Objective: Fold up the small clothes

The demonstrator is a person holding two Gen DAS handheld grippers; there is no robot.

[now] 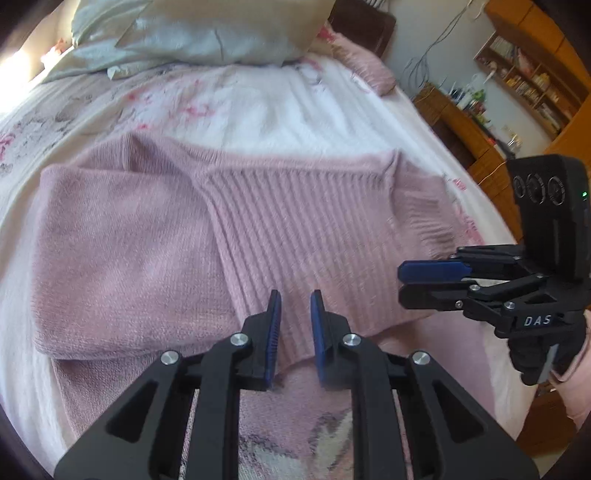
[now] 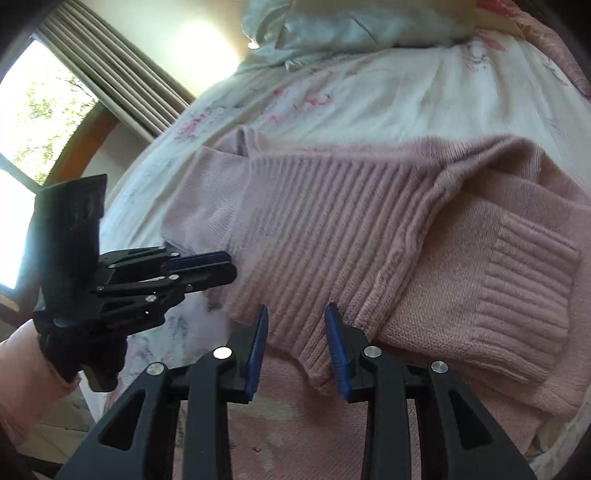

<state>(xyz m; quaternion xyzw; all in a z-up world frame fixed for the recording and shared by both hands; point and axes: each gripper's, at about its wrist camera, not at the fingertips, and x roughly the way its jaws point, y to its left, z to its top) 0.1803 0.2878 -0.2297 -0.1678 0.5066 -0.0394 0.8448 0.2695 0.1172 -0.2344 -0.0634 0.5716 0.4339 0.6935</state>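
Across the bed (image 1: 280, 96), pink knit sweater (image 1: 258, 236) lies partly folded. Left gripper (image 1: 295, 306) and right gripper (image 2: 296, 321) hover, fingers spread, empty. Risk: pinching one layer only, dragging the fold askew.

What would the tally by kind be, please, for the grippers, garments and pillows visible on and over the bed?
Grippers: 2, the left gripper and the right gripper
Garments: 1, the pink sweater
Pillows: 1, the pale pillow
Total: 4
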